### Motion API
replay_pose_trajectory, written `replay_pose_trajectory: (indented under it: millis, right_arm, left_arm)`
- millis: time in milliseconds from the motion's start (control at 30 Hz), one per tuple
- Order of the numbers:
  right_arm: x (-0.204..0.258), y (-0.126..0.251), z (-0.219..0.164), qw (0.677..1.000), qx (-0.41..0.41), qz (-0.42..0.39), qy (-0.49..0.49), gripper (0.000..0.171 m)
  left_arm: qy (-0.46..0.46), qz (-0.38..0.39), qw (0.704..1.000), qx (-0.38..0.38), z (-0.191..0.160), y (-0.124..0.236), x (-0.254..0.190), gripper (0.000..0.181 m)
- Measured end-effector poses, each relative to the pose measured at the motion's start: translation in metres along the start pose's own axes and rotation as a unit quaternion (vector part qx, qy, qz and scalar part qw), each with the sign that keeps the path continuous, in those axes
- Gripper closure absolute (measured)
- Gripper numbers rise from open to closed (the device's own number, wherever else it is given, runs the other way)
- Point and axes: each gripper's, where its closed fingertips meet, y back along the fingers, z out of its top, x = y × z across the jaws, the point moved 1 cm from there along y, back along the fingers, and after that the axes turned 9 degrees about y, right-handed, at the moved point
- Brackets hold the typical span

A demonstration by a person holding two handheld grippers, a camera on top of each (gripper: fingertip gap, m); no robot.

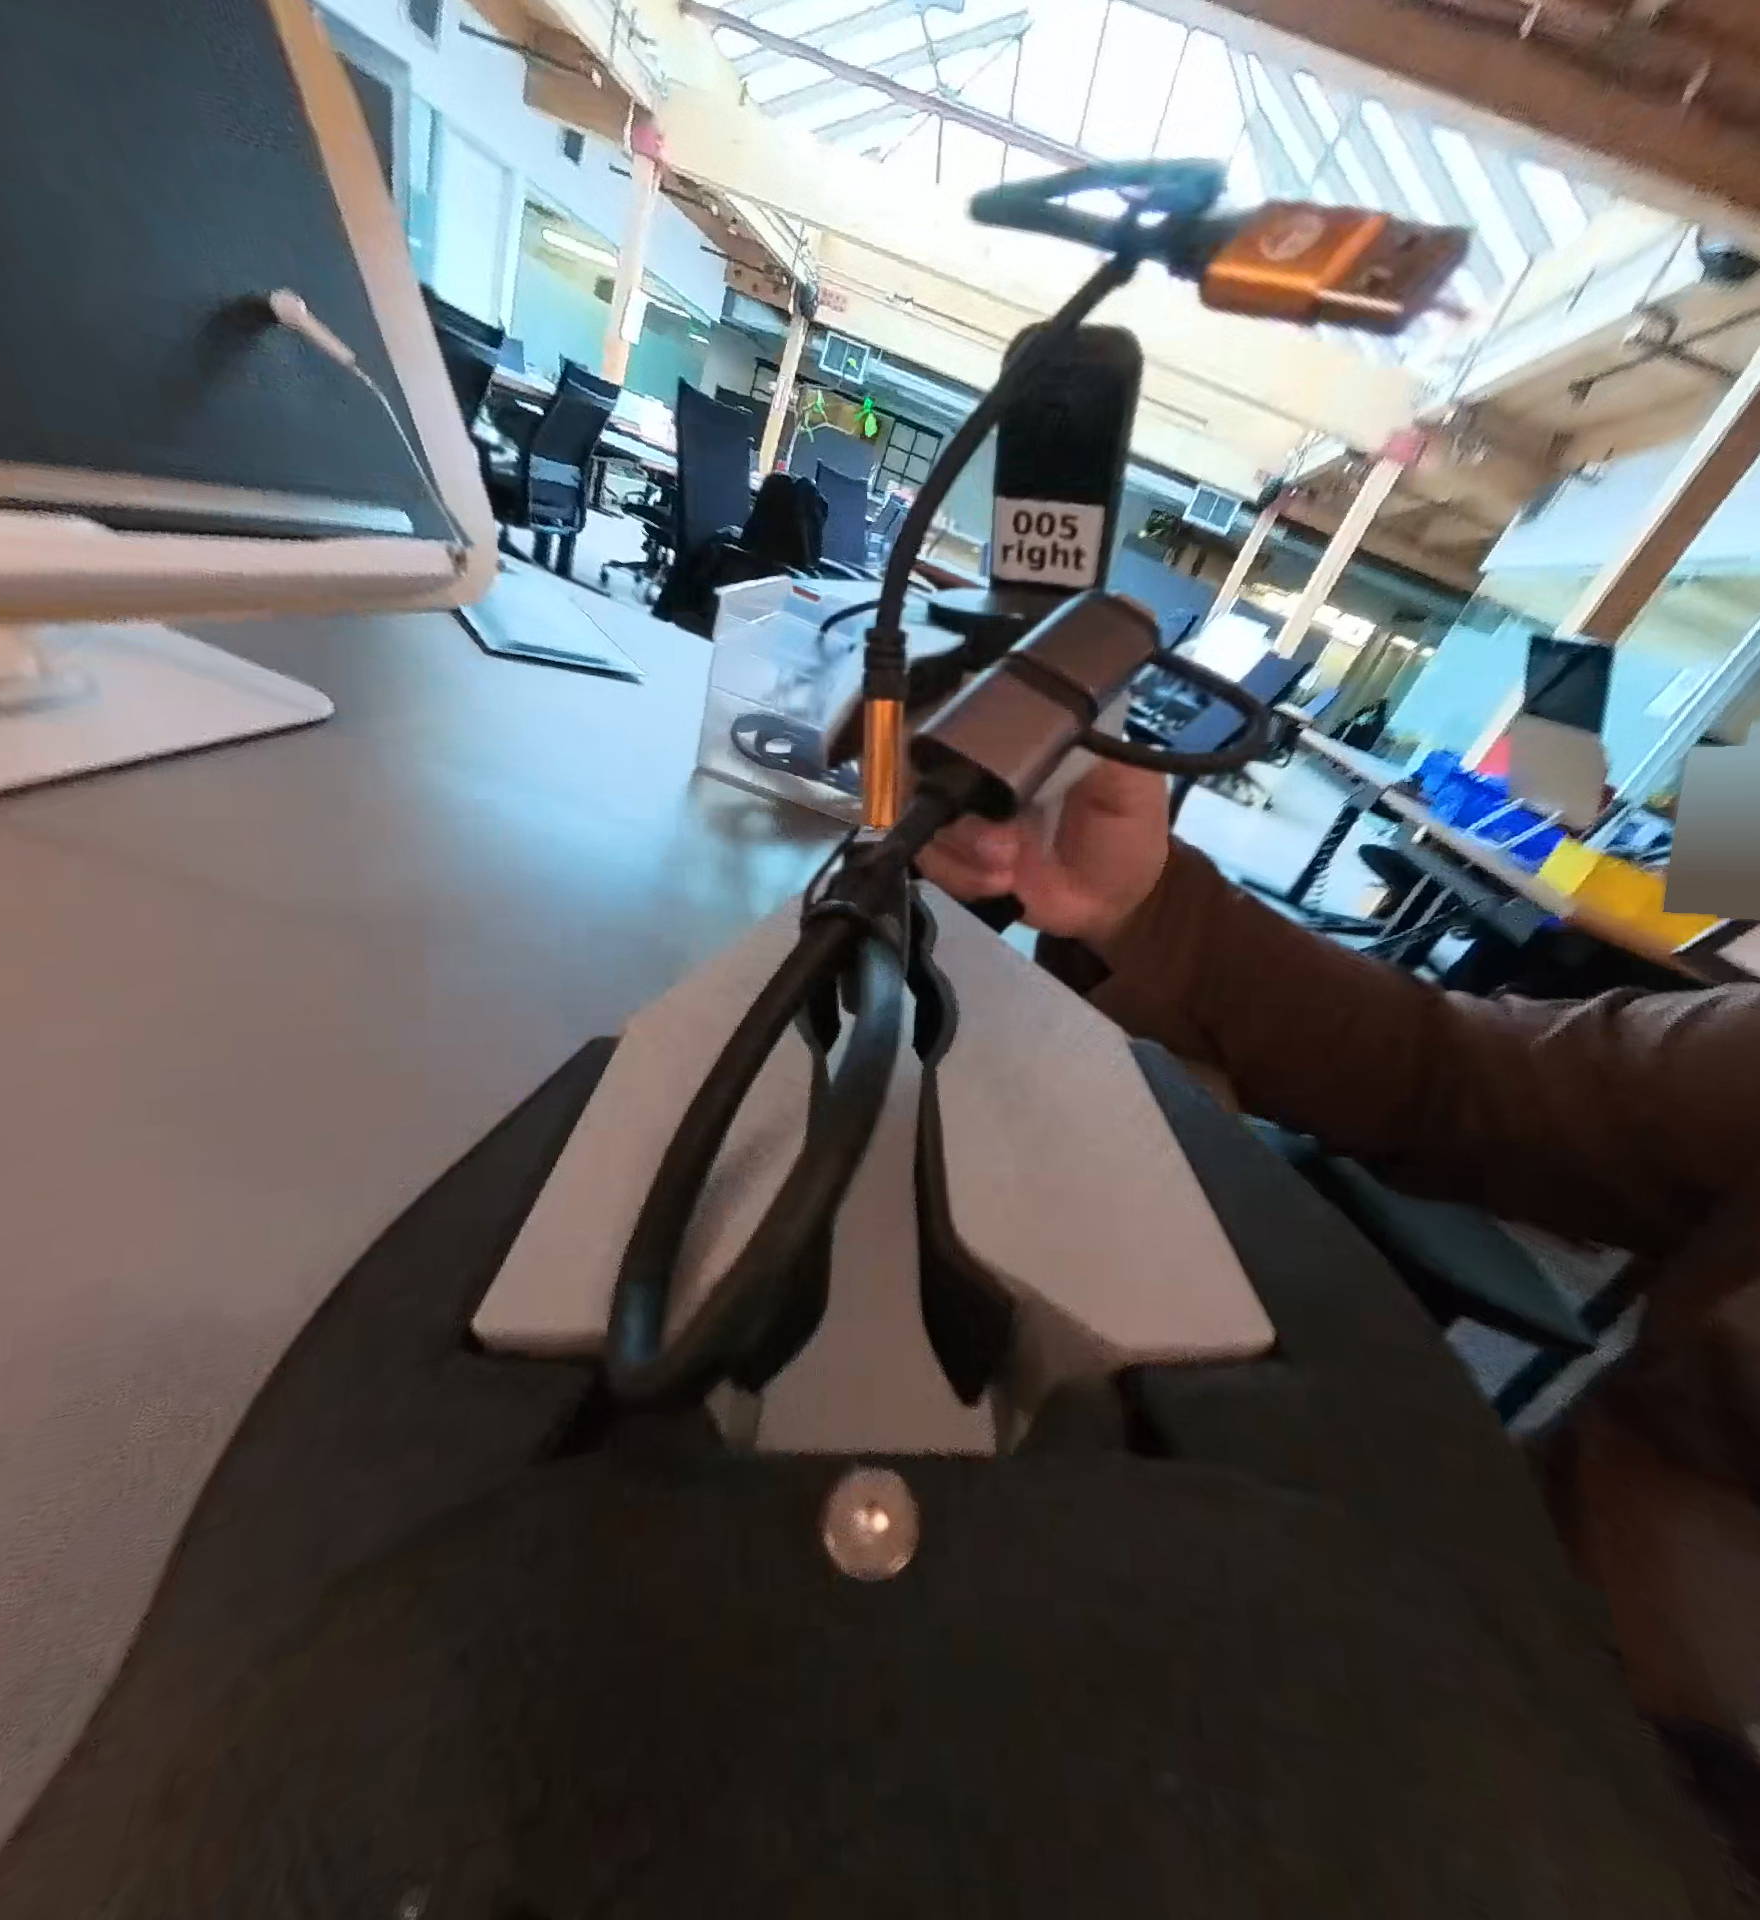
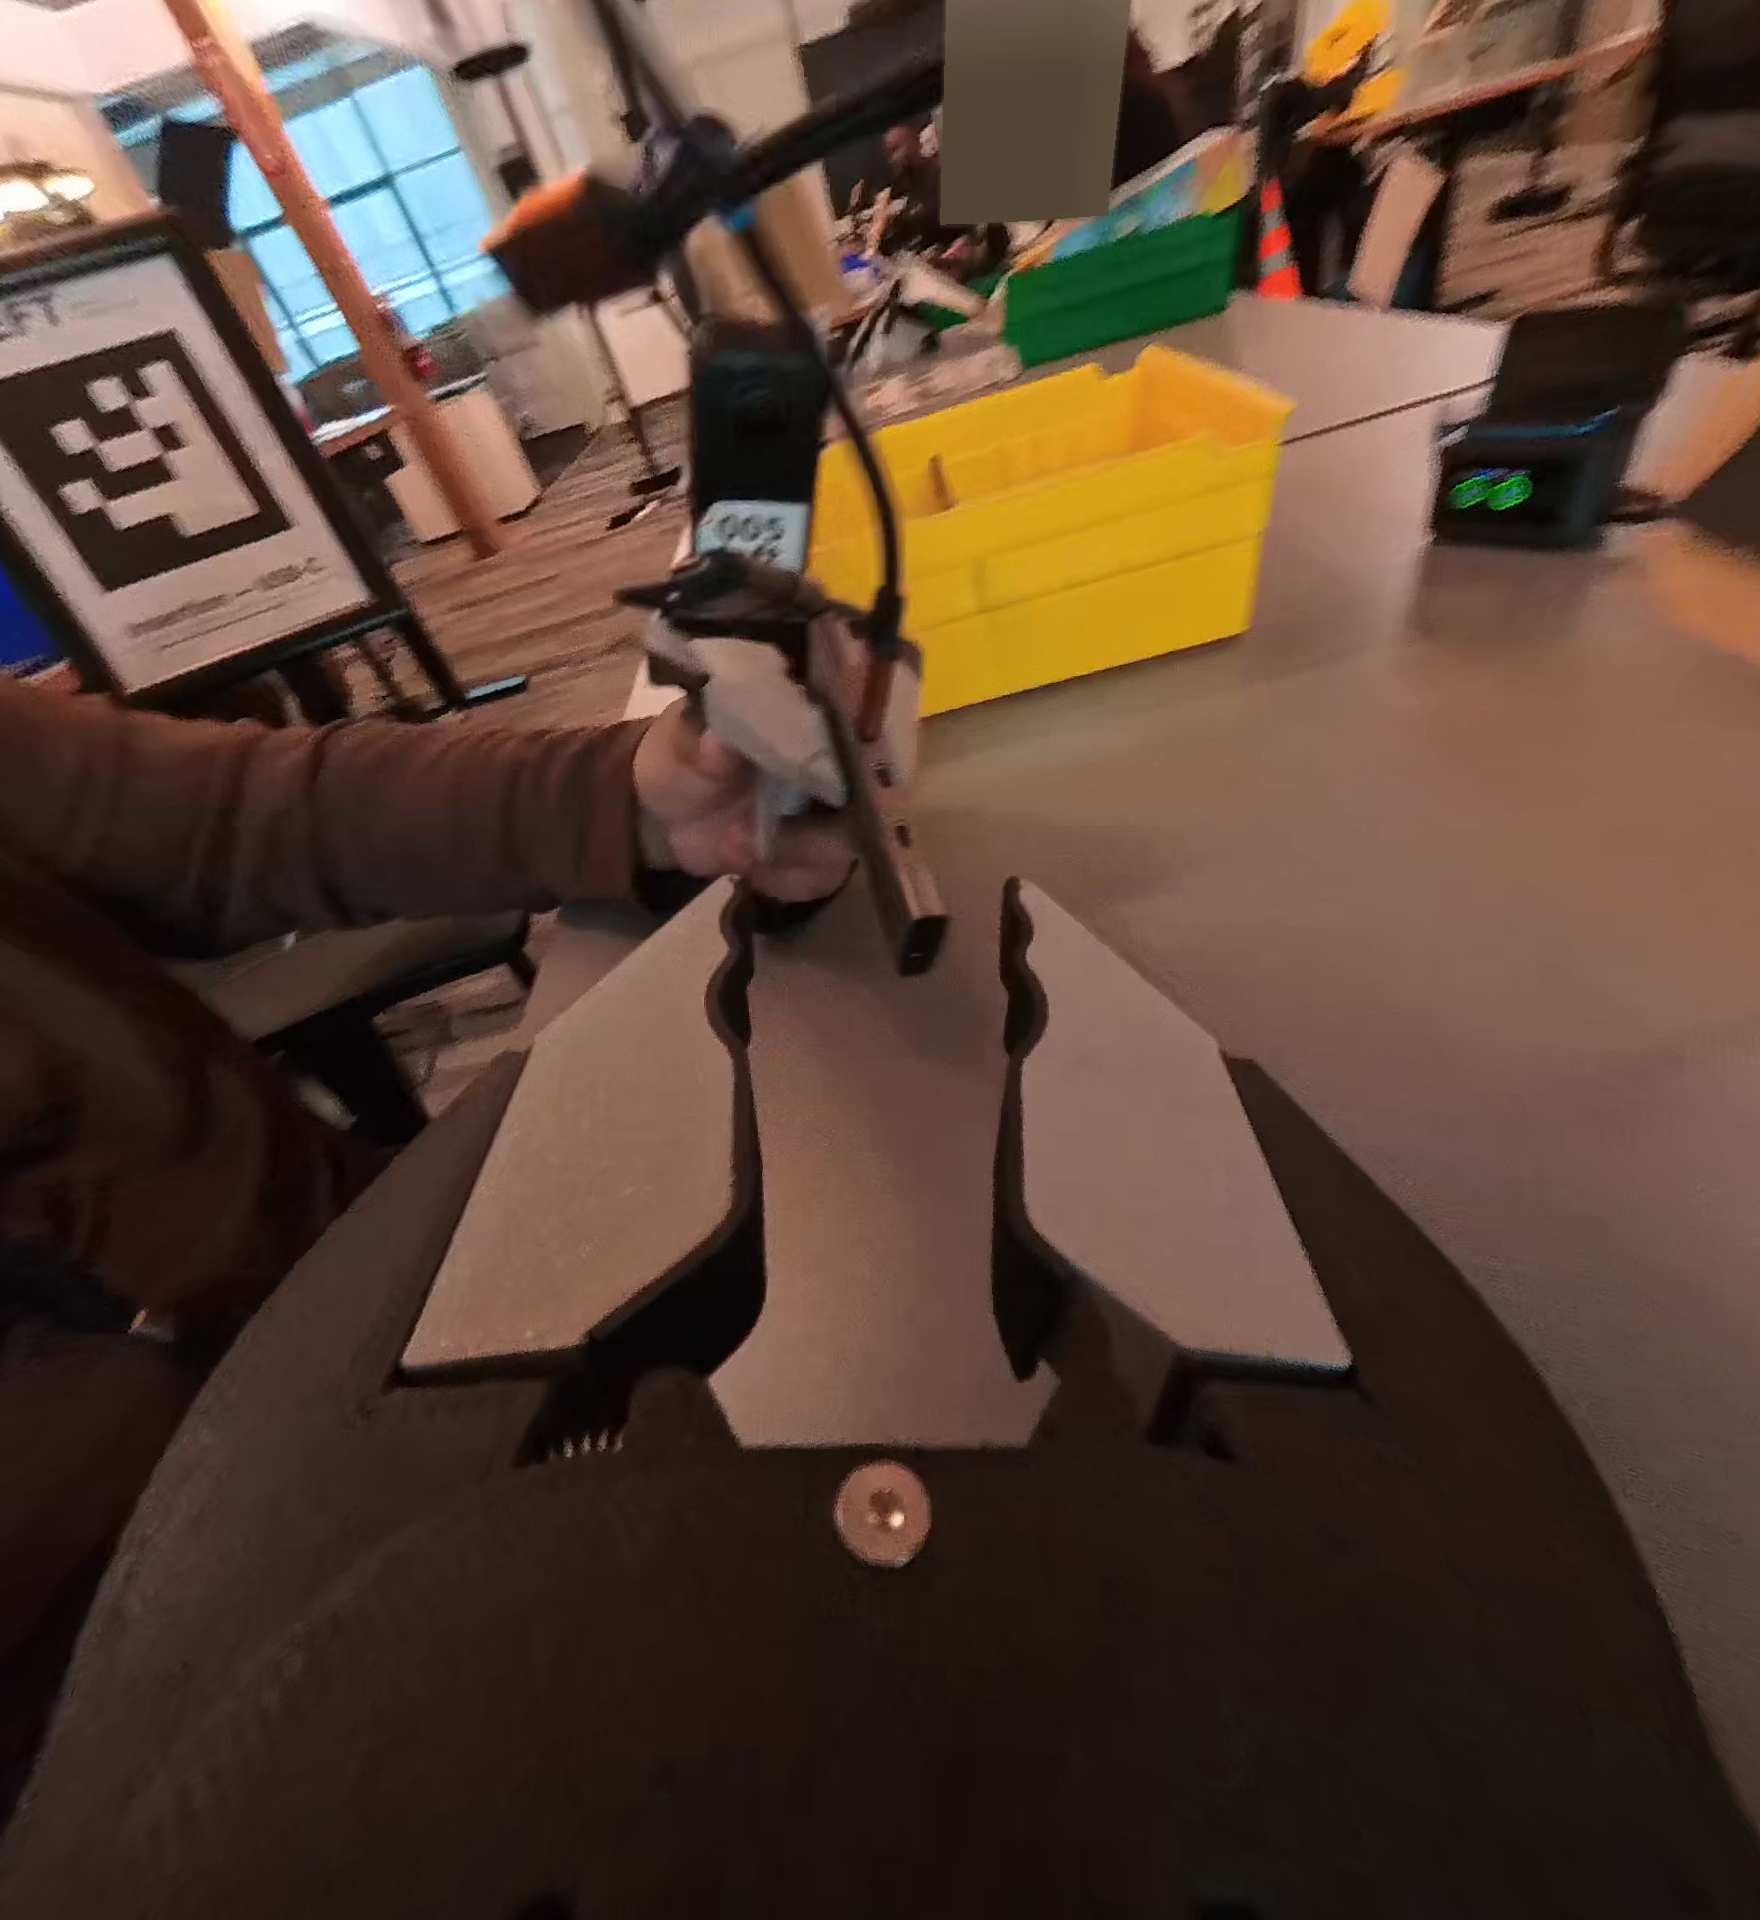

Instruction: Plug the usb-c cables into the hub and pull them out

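My left gripper (image 1: 881, 868) is shut on the black lead (image 1: 751, 1122) of the grey hub (image 1: 1037, 707), which sticks out past its tips, raised above the table. A black cable with an orange plug (image 1: 883, 753) is seated in the hub and runs up to an orange box (image 1: 1312, 260) overhead. In the right wrist view my right gripper (image 2: 871, 904) is open and empty. The free end of the hub (image 2: 907, 894) hangs between its fingertips. The left gripper (image 2: 814, 727) holds the hub there, with the orange plug (image 2: 876, 681) in its side.
A monitor on a stand (image 1: 159, 343) is at the left on the grey table (image 1: 388, 831), with a clear plastic box (image 1: 772, 665) behind the hub. Yellow bins (image 2: 1063, 540) stand on the table (image 2: 1427, 987). A marker sign (image 2: 149, 468) stands at the left.
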Motion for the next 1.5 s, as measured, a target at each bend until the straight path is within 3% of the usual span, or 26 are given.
replay_pose_trajectory:
  millis: [167, 300, 533, 733, 933, 1067, 1167, 1300, 1400, 1500]
  right_arm:
    - [0.013, -0.023, -0.016, 0.999, 0.036, 0.036, -0.001, 0.127]
    - [0.018, -0.025, -0.017, 0.998, 0.034, 0.056, -0.011, 0.164]
    - [0.016, -0.021, -0.025, 0.997, 0.073, 0.037, 0.012, 0.165]
    - [-0.002, 0.006, -0.004, 0.998, 0.025, -0.048, 0.023, 0.165]
    - [-0.005, 0.090, 0.042, 0.975, -0.008, -0.210, 0.075, 0.166]
    - [-0.018, 0.180, 0.072, 0.930, 0.039, -0.351, 0.101, 0.166]
    - [-0.040, 0.251, 0.071, 0.892, 0.096, -0.436, 0.074, 0.166]
    - [-0.080, 0.330, 0.029, 0.838, 0.181, -0.514, 0.020, 0.166]
    - [-0.106, 0.366, -0.035, 0.802, 0.279, -0.522, -0.072, 0.161]
    - [-0.115, 0.408, -0.092, 0.712, 0.397, -0.554, -0.169, 0.158]
  left_arm:
    - [0.032, -0.031, 0.999, 0.011, -0.004, -0.003, -0.006, 0.174]
    - [0.028, -0.046, 0.998, 0.028, -0.010, -0.007, -0.013, 0.174]
    - [0.036, -0.026, 0.999, 0.029, -0.011, -0.009, -0.007, 0.169]
    - [0.023, 0.038, 0.999, -0.025, 0.008, 0.005, 0.016, 0.166]
    - [-0.026, 0.069, 0.997, -0.016, 0.008, 0.007, 0.019, 0.174]
    - [-0.060, 0.076, 0.995, 0.011, 0.000, 0.003, 0.014, 0.177]
    - [-0.091, 0.084, 0.992, 0.032, -0.006, -0.001, 0.012, 0.181]
    - [-0.110, 0.089, 0.989, 0.047, -0.010, -0.003, 0.010, 0.181]
    - [-0.109, 0.090, 0.989, 0.043, -0.009, -0.002, 0.011, 0.181]
    - [-0.107, 0.092, 0.989, 0.043, -0.009, 0.000, 0.011, 0.181]
